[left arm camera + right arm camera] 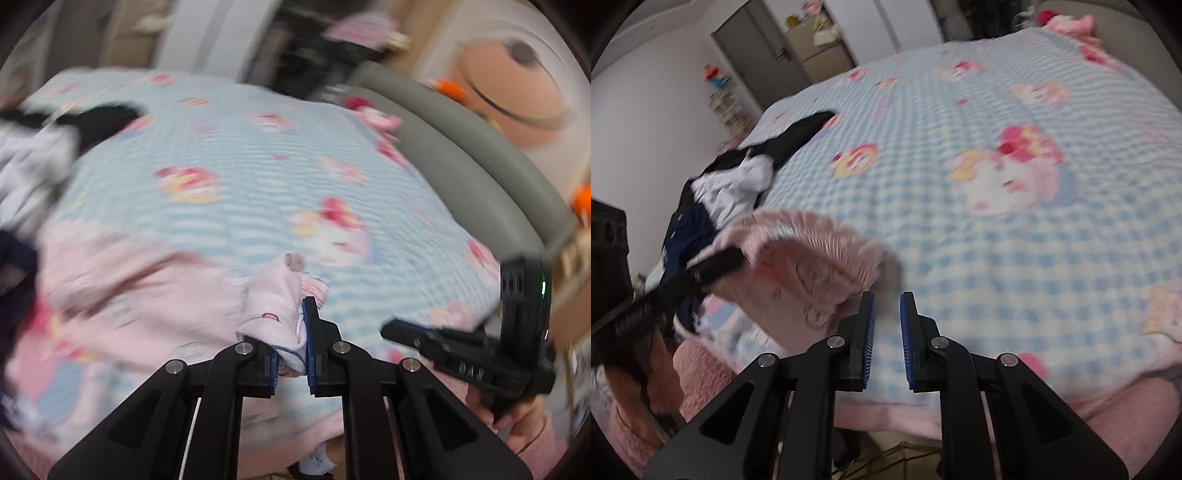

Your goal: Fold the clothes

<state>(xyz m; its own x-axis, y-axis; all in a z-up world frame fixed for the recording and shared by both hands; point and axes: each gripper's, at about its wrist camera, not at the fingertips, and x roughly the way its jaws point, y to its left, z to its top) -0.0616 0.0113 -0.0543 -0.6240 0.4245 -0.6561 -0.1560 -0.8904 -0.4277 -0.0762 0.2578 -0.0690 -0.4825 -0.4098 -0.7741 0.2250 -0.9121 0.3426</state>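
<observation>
A pale pink garment (273, 295) lies bunched at the near edge of the bed, and my left gripper (291, 325) is shut on a fold of it, lifting the cloth. In the right wrist view the same pink garment (812, 258) arches up from the bed, with the left gripper (716, 262) holding its left end. My right gripper (887, 299) hovers just right of that garment over the bedcover, its blue pads slightly apart with nothing between them. It also shows as the right gripper (391, 328) low on the right, held by a hand (517, 413).
A blue checked bedcover (960, 184) with pink cartoon prints covers the bed. A pile of black, white and navy clothes (738, 173) sits at its left side. A grey padded bed edge (461, 147) runs along the right; a grey door (757, 48) stands beyond.
</observation>
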